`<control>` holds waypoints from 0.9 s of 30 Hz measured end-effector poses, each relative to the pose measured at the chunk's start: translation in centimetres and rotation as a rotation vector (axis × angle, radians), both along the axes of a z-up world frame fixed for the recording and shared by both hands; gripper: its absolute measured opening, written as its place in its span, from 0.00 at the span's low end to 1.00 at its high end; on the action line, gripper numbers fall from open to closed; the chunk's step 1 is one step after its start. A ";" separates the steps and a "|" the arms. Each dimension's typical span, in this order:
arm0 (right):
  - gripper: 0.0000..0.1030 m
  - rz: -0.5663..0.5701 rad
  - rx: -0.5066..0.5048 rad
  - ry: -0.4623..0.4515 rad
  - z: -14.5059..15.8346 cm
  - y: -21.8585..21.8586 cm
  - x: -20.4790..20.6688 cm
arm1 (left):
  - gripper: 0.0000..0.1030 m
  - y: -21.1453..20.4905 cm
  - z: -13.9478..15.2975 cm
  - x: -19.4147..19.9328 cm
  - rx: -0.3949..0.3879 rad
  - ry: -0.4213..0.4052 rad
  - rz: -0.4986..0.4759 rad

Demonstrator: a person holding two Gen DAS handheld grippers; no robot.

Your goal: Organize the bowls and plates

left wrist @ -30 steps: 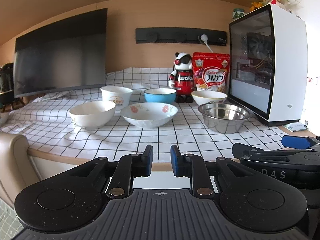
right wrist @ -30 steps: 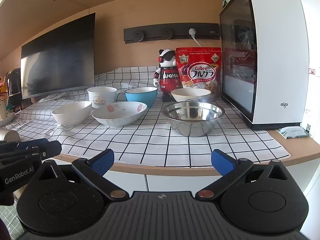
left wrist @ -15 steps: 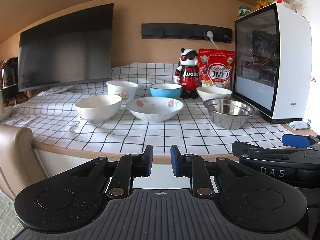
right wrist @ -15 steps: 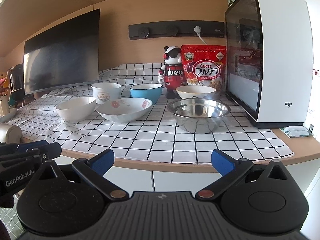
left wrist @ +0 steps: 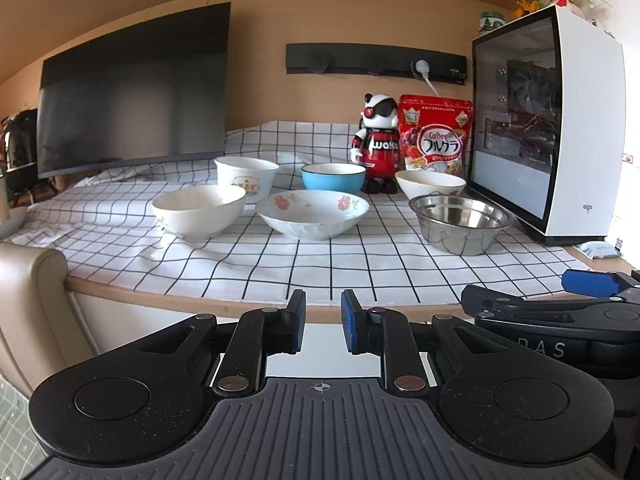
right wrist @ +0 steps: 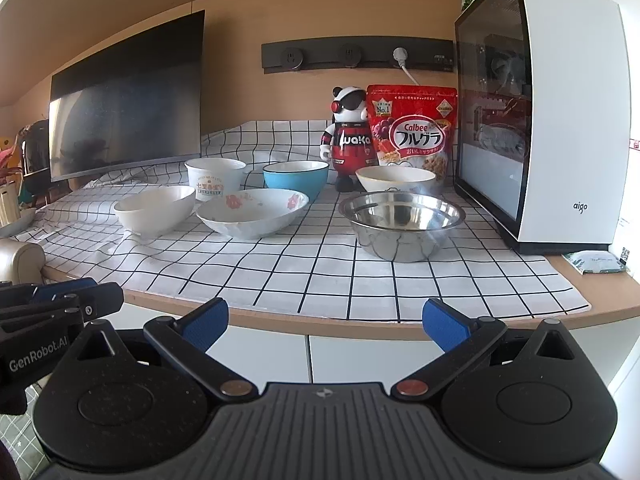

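Left wrist view: the left gripper [left wrist: 323, 326] is sitting at the bottom centre of the frame, its blue-padded jaws drawn narrow with a small gap between them and nothing in that gap. It is hanging in front of the counter edge [left wrist: 200, 300], short of the checked cloth [left wrist: 320, 264]. At the lower right edge the right gripper [left wrist: 588, 284] is showing from the side.

In the right wrist view the right gripper [right wrist: 326, 320] is filling the bottom of the frame with its jaws spread wide and empty, also short of the counter.

The bowls are all standing on the cloth in the middle of both frames, apart from both grippers. In the nearer row a white bowl [left wrist: 199, 210] is sitting at the left, a floral bowl [left wrist: 312, 214] at the centre and a steel bowl [left wrist: 460, 222] at the right. Behind them a tall white cup-shaped bowl [left wrist: 246, 178], a blue bowl [left wrist: 333, 176] and a cream bowl [left wrist: 430, 184] are standing in a second row.

At the back a panda figure [left wrist: 378, 144] and a red cereal bag [left wrist: 436, 138] are standing side by side. A white computer case [left wrist: 548, 128] is occupying the right of the frame, and a dark monitor [left wrist: 132, 96] the upper left.
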State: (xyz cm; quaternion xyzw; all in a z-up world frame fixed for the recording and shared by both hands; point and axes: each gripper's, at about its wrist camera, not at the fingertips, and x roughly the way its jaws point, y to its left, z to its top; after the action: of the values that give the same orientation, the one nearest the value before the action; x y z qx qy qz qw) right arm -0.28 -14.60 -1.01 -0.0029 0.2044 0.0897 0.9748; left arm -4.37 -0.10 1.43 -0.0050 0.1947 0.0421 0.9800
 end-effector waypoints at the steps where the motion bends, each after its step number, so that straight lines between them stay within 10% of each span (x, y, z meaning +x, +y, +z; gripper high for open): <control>1: 1.00 0.000 0.000 0.000 0.0 0.0 0.0 | 0.22 0.0 0.0 0.0 -0.001 0.001 0.002; 27: 1.00 0.010 -0.006 0.008 -0.1 0.4 0.1 | 0.22 0.2 -0.2 -0.3 -0.005 -0.007 0.024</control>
State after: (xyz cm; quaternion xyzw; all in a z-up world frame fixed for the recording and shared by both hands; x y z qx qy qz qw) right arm -0.19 -14.20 -1.14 -0.0064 0.2085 0.0938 0.9735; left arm -4.68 0.15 1.26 -0.0100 0.1911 0.0533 0.9801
